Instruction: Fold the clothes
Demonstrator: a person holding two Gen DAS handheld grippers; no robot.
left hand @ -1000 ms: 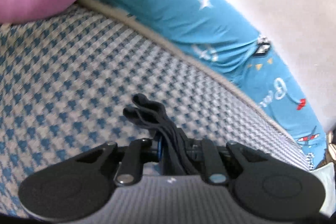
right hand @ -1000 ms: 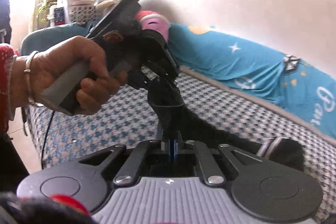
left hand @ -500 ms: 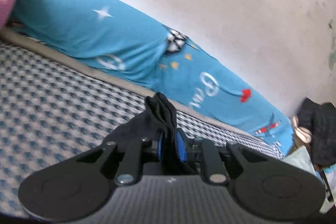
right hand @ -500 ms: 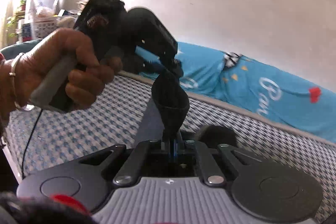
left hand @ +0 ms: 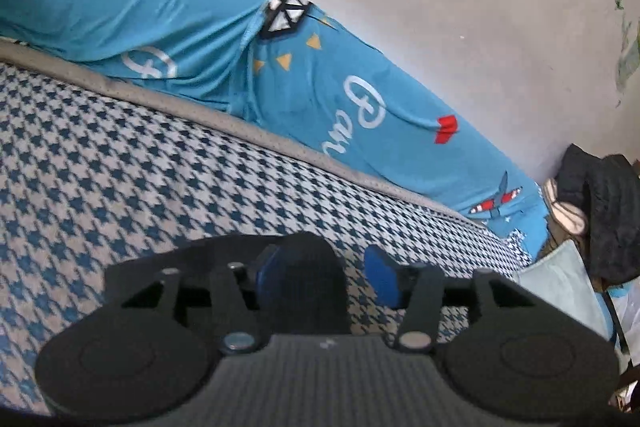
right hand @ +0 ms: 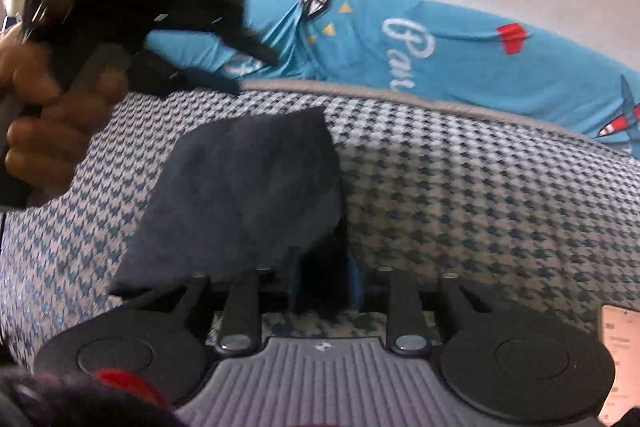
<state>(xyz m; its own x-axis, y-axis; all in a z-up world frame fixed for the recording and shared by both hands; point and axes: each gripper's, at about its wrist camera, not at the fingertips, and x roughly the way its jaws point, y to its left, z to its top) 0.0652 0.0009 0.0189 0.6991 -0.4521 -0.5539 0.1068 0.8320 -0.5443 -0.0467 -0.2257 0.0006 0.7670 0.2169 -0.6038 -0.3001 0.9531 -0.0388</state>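
A dark navy garment [right hand: 248,187] lies folded flat on the blue-and-white houndstooth bed cover [right hand: 480,207]. My right gripper [right hand: 325,287] sits at its near right corner, jaws partly apart, dark cloth still lying between the blue pads. In the right wrist view my left gripper [right hand: 248,71] hovers open above the garment's far edge, held by a hand [right hand: 48,131]. In the left wrist view my left gripper [left hand: 326,275] stands open over the cover [left hand: 120,167], with the garment [left hand: 308,291] showing below its left finger.
A bright blue printed blanket [left hand: 200,27] runs along the back of the bed against a pale wall. A heap of dark clothes [left hand: 600,219] sits past the bed's right end. A pale card [right hand: 620,347] lies at the right edge.
Both grippers came down with the garment and laid it on the bed. The left gripper opened and let go. The right gripper's fingers have spread apart.
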